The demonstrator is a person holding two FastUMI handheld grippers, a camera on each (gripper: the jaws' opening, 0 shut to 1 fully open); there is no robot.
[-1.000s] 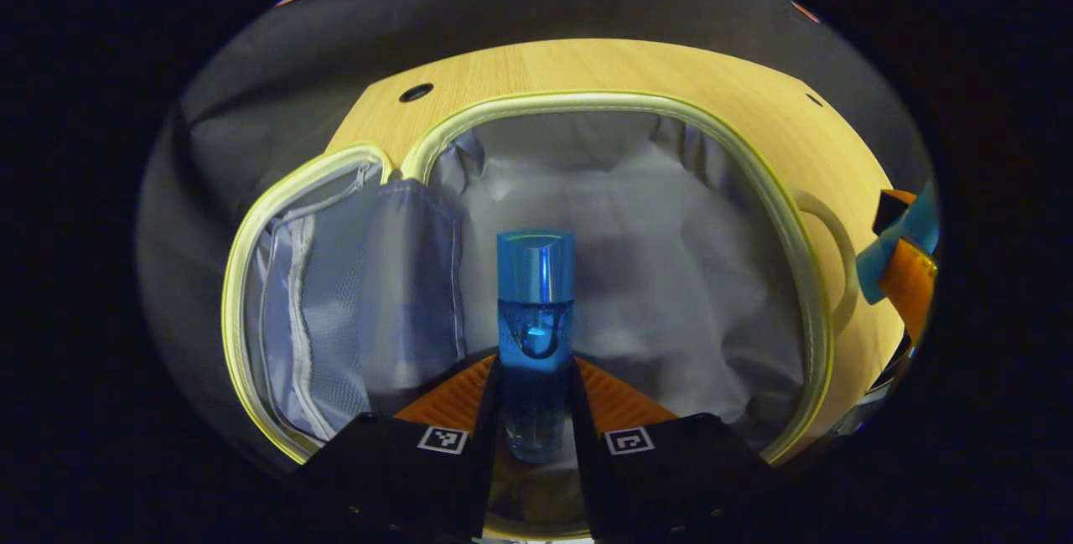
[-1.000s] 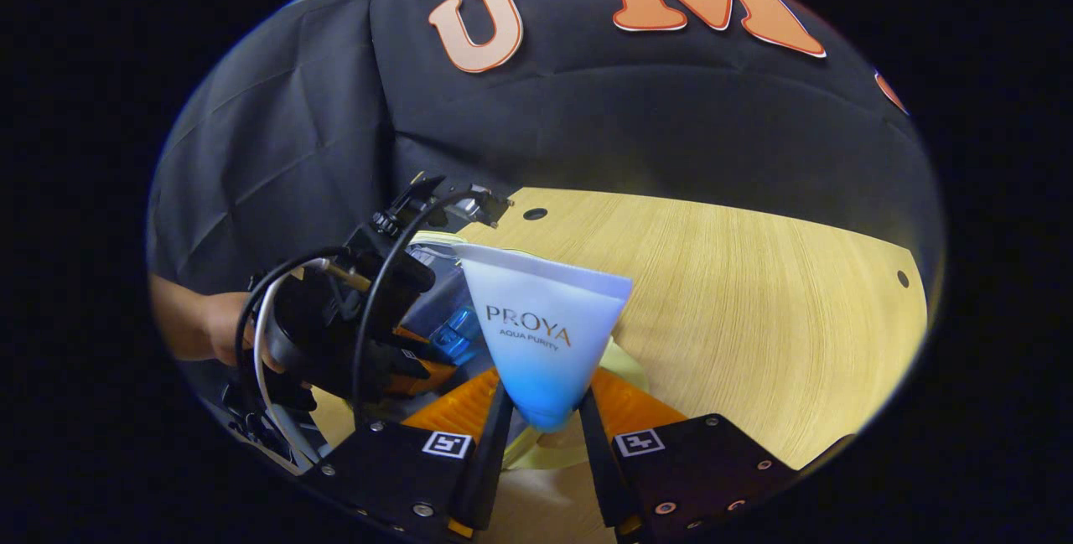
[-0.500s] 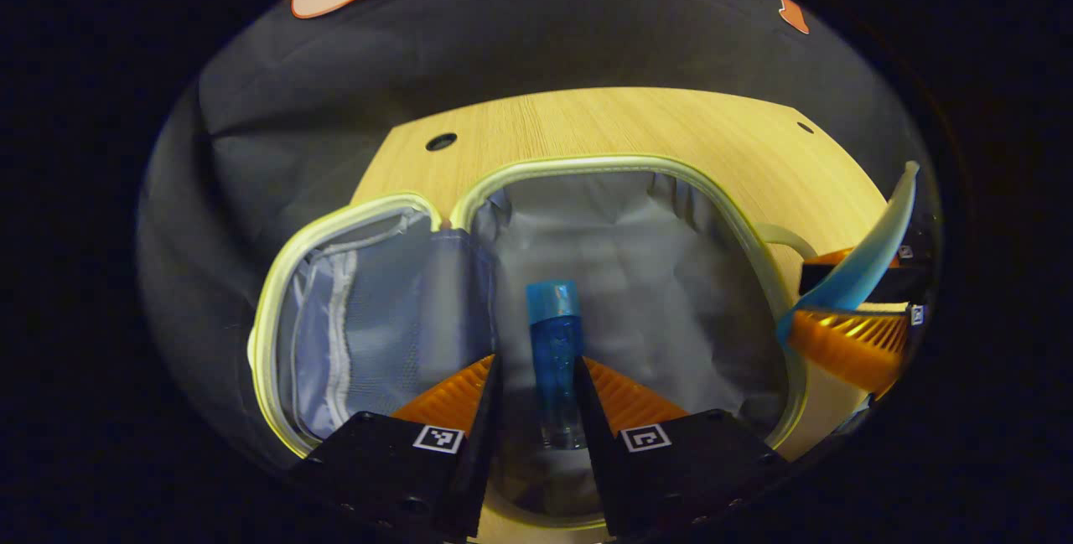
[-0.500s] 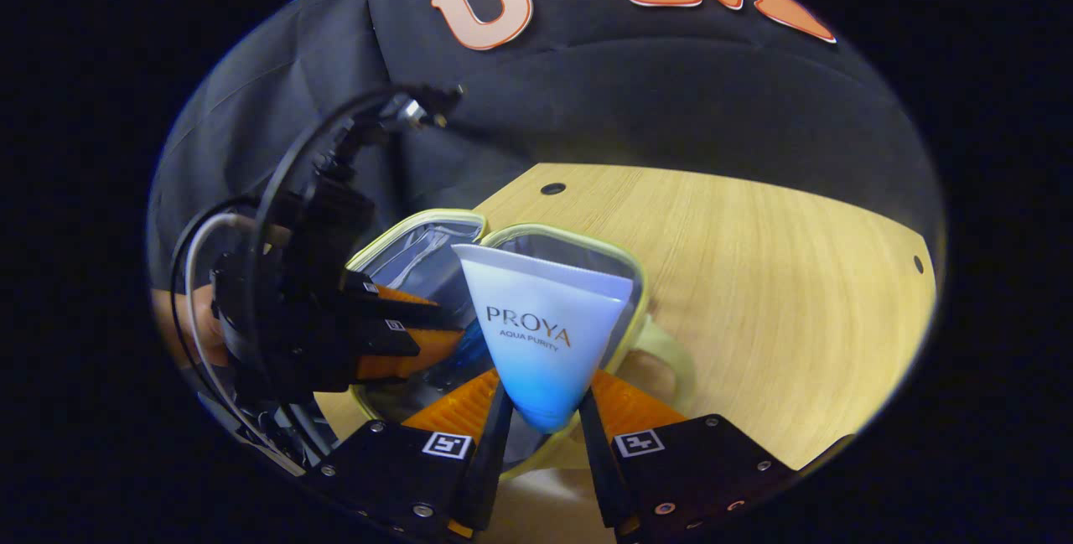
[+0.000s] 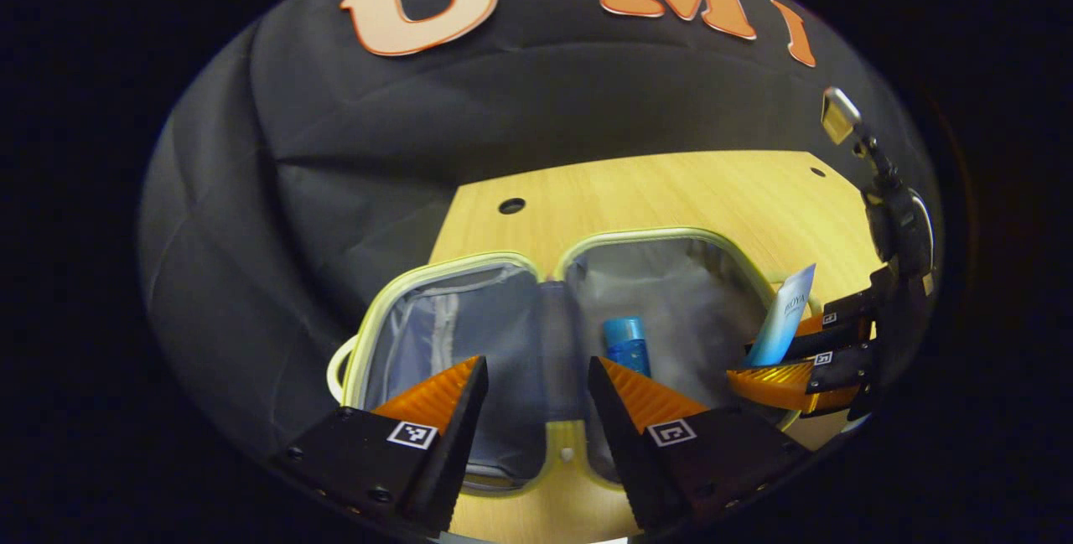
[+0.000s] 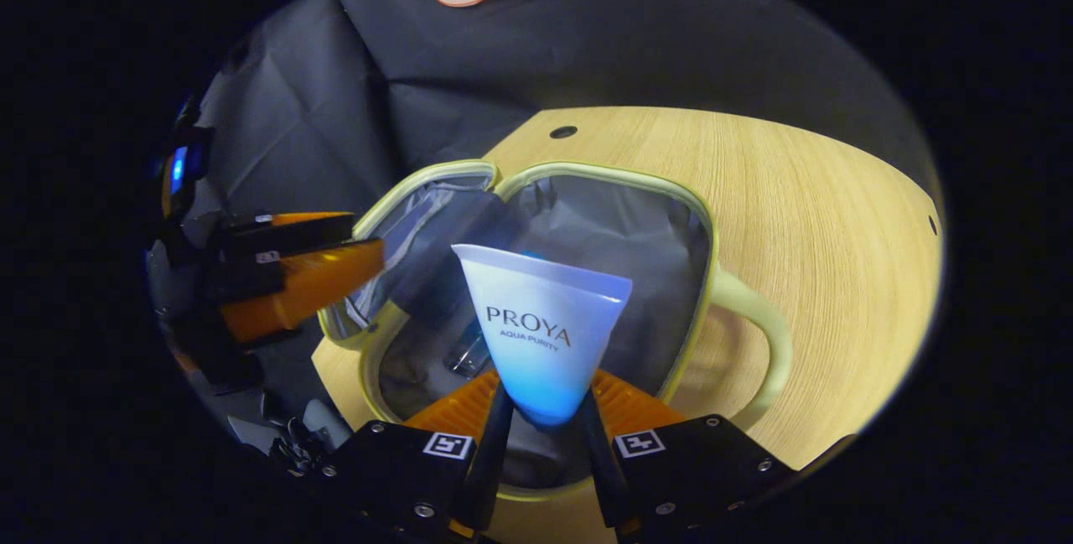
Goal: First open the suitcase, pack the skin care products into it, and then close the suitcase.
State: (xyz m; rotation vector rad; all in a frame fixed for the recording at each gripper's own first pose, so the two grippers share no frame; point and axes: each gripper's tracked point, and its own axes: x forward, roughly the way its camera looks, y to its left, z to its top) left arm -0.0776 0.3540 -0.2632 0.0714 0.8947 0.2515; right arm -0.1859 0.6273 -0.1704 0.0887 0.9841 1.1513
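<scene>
The small suitcase lies open on the wooden table, pale yellow rim around grey lining. A blue bottle rests in its right half, free of any grip. My left gripper hovers open over the hinge, nothing between its fingers. My right gripper is shut on a white-to-blue tube, held upright above the right half. The left gripper view has that tube and the right gripper over the case's right edge. The right gripper view has the bottle's clear base and the left gripper.
The suitcase handle sticks out to the right on the table. The left half has a zipped mesh pocket. A round hole sits in the table behind the case. The black booth cloth hangs close behind and to the left.
My left gripper has opened, leaving the blue bottle in the right half, and has pulled back and up. My right gripper has carried the tube over the open case.
</scene>
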